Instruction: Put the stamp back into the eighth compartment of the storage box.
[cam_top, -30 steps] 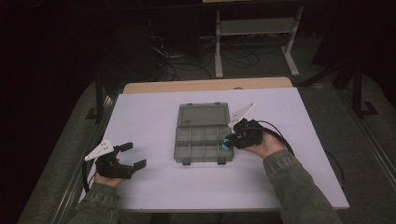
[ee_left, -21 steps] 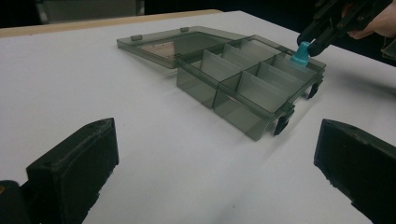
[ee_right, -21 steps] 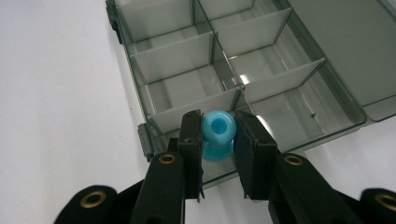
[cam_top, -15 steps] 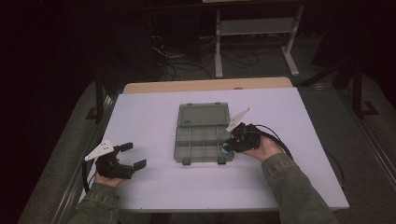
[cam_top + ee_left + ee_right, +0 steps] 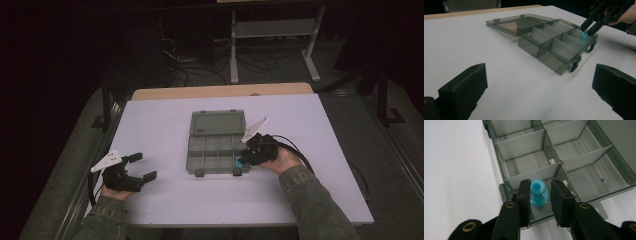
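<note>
Hovering over the near right corner compartment of the organizer box [image 5: 217, 142], the right gripper [image 5: 540, 192] has the blue peg [image 5: 538, 196] between its fingers [image 5: 559, 197]; they are slightly apart, the left one touching, the right one showing a small gap. The peg stands upright, its long axis pointing toward the camera. The left gripper [image 5: 135, 167] rests wide open and empty on the tabletop [image 5: 165, 120], well apart.

A white counter [image 5: 165, 120] fills mid-frame; behind it, top centre, a grey metal stand [image 5: 272, 30] and tangled floor cables [image 5: 192, 65].
</note>
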`<state>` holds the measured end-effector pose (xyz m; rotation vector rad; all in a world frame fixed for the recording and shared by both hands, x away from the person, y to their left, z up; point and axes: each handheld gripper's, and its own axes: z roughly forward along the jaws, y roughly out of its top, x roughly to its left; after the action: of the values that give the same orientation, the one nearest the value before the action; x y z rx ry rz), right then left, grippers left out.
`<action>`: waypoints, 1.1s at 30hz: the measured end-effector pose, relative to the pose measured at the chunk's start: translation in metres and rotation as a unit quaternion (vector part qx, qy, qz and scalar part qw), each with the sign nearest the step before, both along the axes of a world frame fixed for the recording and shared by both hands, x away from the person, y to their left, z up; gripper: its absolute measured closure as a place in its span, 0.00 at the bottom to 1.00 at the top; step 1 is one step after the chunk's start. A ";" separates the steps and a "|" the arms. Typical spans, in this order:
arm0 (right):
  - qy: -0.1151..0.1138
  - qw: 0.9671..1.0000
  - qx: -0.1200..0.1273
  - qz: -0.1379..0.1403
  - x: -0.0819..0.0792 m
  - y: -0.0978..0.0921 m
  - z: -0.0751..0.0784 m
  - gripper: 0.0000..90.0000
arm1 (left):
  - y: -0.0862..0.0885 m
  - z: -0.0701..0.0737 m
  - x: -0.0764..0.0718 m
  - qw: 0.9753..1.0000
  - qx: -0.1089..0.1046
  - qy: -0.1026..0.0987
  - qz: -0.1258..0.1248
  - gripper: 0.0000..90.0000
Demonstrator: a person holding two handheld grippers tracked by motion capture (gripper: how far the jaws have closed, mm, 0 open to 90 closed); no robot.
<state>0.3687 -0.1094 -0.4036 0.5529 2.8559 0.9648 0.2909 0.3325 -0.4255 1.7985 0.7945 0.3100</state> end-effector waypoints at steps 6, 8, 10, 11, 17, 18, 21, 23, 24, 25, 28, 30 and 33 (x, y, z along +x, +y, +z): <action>-0.008 1.000 0.007 -0.007 0.000 -0.002 0.003 0.59 | 0.000 0.000 0.000 1.000 0.000 0.000 0.000 0.00; -0.012 1.000 0.012 -0.019 0.000 -0.003 0.004 0.50 | 0.000 0.000 0.000 1.000 0.000 0.000 0.000 0.00; -0.015 1.000 0.014 -0.022 0.001 -0.004 0.005 0.46 | 0.000 0.000 0.000 1.000 0.000 0.000 0.000 0.00; -0.021 0.999 0.017 -0.032 0.001 -0.006 0.006 0.37 | 0.000 0.000 0.000 1.000 0.000 0.000 0.000 0.00; -0.032 0.997 0.038 -0.057 0.003 -0.010 0.010 0.14 | 0.000 0.000 0.000 1.000 0.000 0.000 0.000 0.00; -0.028 0.997 0.042 -0.060 0.003 -0.011 0.011 0.14 | 0.000 0.000 0.000 1.000 0.001 0.000 0.000 0.00; -0.032 0.996 0.051 -0.070 0.004 -0.014 0.014 0.03 | 0.000 0.000 0.000 1.000 0.000 0.000 0.000 0.00; -0.032 0.995 0.053 -0.074 0.004 -0.016 0.015 0.01 | 0.000 0.000 0.000 1.000 0.000 0.001 0.000 0.00; -0.032 0.995 0.053 -0.074 0.004 -0.016 0.015 0.01 | 0.000 0.000 0.000 1.000 0.000 0.001 0.000 0.00; -0.034 0.995 0.054 -0.074 0.004 -0.017 0.015 0.00 | 0.000 0.000 0.000 1.000 0.000 0.001 0.000 0.00; -0.033 0.995 0.054 -0.079 0.004 -0.018 0.016 0.00 | 0.000 0.000 0.000 1.000 0.000 0.001 0.000 0.00; -0.034 0.994 0.059 -0.080 0.004 -0.020 0.018 0.00 | 0.000 0.000 0.000 1.000 0.000 0.001 0.001 0.00; -0.034 0.994 0.064 -0.083 0.003 -0.022 0.019 0.00 | 0.000 0.000 0.000 1.000 0.001 0.001 0.000 0.00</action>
<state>0.3722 -0.1310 -0.3843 0.7417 2.6529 1.1186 0.2907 0.3324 -0.4256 1.8009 0.7969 0.3087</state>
